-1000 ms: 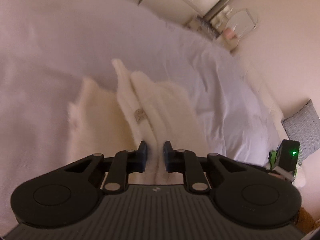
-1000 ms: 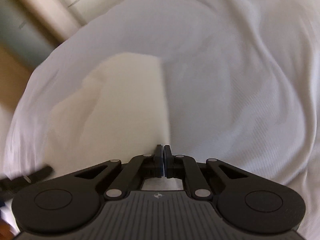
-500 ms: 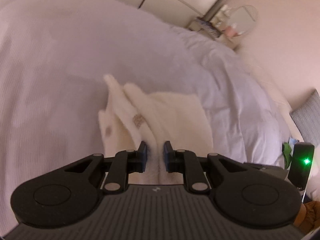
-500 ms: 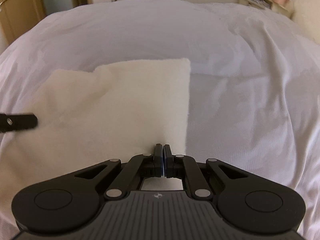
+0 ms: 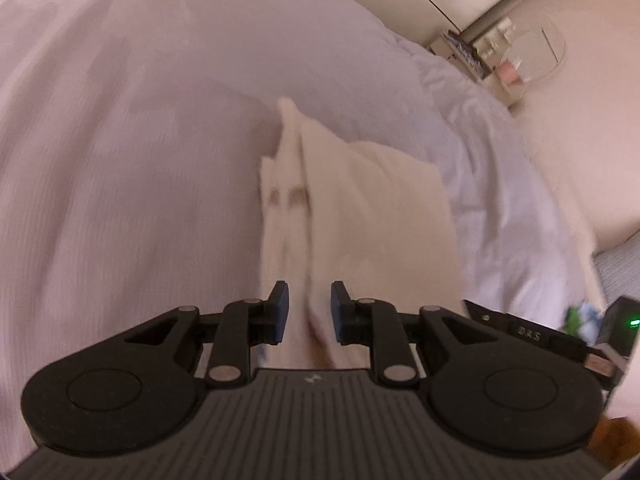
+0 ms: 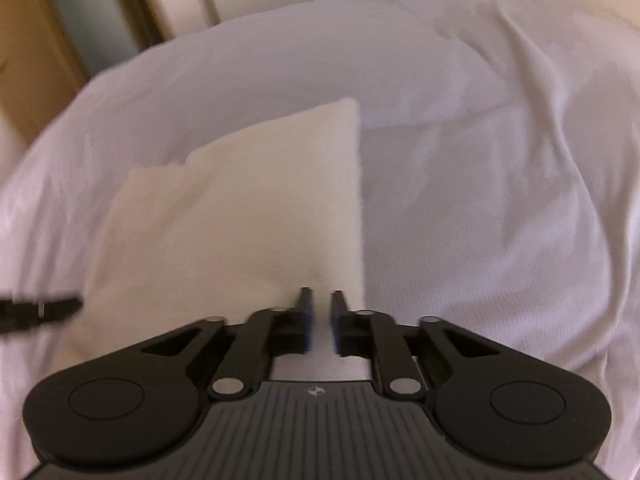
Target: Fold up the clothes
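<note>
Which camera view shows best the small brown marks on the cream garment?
The left wrist view: the two brown marks sit on the folded edge of the cream garment, ahead of the opening left gripper. The right wrist view shows only the garment's plain top face, no marks.

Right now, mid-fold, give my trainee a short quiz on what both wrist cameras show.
1. True or false: the cream garment lies on a white bedsheet.
2. What shows between the left gripper fingers? A) bare sheet B) cream cloth C) a cushion
3. Fill in: in the right wrist view, the right gripper sits near the garment's ____ edge.

Key: 1 true. 2 B; the jaws are opening, with cloth in the gap. 3 right; its jaws are opening too, pads clear of the cloth.
</note>
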A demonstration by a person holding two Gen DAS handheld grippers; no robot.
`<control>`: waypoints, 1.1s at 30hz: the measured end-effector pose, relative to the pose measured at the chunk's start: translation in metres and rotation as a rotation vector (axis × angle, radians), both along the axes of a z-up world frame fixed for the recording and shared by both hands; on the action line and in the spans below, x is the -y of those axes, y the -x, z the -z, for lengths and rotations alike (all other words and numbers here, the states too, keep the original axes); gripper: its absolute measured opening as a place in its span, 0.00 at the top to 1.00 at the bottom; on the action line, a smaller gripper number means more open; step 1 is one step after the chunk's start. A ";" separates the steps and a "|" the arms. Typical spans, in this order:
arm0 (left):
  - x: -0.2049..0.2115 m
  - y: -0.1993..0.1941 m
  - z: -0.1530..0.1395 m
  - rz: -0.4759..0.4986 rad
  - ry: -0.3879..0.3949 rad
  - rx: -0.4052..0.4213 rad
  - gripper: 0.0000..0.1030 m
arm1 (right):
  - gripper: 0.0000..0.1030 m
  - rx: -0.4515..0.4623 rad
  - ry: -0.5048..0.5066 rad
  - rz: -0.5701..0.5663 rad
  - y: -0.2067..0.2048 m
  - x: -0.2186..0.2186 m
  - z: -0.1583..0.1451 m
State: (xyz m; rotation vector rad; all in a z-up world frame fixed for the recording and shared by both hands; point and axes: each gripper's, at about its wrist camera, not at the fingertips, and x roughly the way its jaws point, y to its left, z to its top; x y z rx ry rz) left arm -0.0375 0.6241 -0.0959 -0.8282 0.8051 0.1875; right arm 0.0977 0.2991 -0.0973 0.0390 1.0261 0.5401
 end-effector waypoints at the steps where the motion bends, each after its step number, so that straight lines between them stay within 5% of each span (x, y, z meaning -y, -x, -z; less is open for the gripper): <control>1: 0.005 0.008 -0.004 -0.006 0.016 -0.003 0.73 | 0.75 -0.029 -0.036 0.027 0.001 0.010 -0.004; 5: 0.023 0.030 -0.004 -0.013 0.085 -0.010 0.63 | 0.75 -0.118 -0.121 0.088 0.019 0.038 -0.011; 9: 0.030 0.029 0.011 -0.036 0.052 -0.068 0.87 | 0.75 -0.153 -0.117 0.078 0.020 0.042 0.006; 11: 0.031 0.032 0.012 -0.048 0.023 -0.075 0.88 | 0.75 -0.140 -0.117 0.078 0.025 0.040 0.008; 17: 0.039 0.035 0.036 -0.065 -0.015 -0.144 0.86 | 0.74 -0.037 0.033 -0.042 0.033 0.017 0.023; 19: 0.039 0.028 0.045 -0.062 -0.026 -0.177 0.80 | 0.66 -0.040 0.081 -0.043 0.030 0.014 0.036; 25: 0.052 0.034 0.000 -0.055 -0.111 -0.224 0.87 | 0.65 -0.041 0.060 -0.046 0.027 0.019 0.014; 29: 0.060 0.033 -0.043 -0.029 -0.190 -0.163 0.88 | 0.66 -0.011 -0.020 -0.027 0.029 0.027 -0.012; 33: 0.064 0.009 -0.047 0.032 -0.245 -0.119 0.87 | 0.66 0.014 -0.050 -0.071 0.034 0.018 -0.023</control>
